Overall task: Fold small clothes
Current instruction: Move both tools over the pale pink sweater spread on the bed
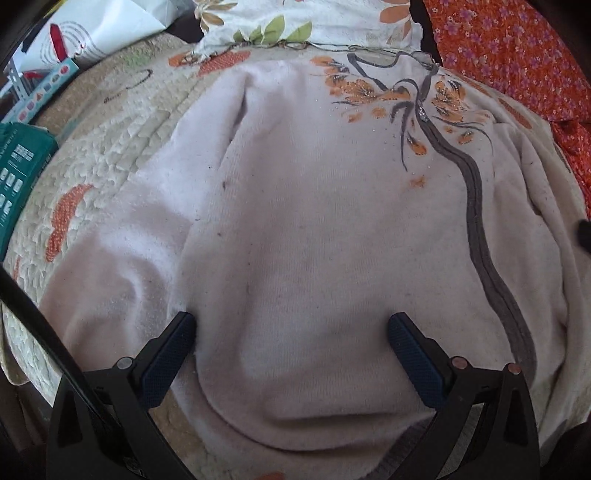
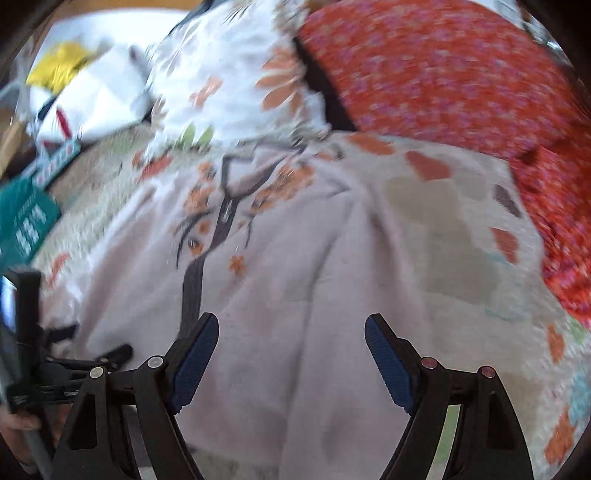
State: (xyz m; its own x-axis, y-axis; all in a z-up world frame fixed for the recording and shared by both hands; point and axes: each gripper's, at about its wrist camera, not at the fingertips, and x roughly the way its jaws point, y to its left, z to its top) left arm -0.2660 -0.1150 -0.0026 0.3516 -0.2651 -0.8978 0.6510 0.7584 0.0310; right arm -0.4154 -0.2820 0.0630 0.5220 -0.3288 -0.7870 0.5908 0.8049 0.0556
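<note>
A pale pink sweater (image 1: 314,221) with a grey zip line and orange flower print lies spread on a cream quilted cover (image 1: 110,147), filling most of the left wrist view. Bare quilt shows from 8 to 11 o'clock of the sweater; a teal box (image 1: 18,173) sits at the 9 o'clock edge, a white floral pillow (image 1: 295,22) at 12, and an orange floral fabric (image 1: 517,55) crowds in from 1 to 3 o'clock.

The left gripper (image 1: 291,325) points down at the sweater's lower body, its jaws spread wide with cloth between them but not pinched.

The right wrist view is blurred. The right gripper (image 2: 291,328) stands wide and empty above the sweater (image 2: 277,295), zip at its 11 o'clock, open quilt (image 2: 443,240) toward 2 o'clock.
</note>
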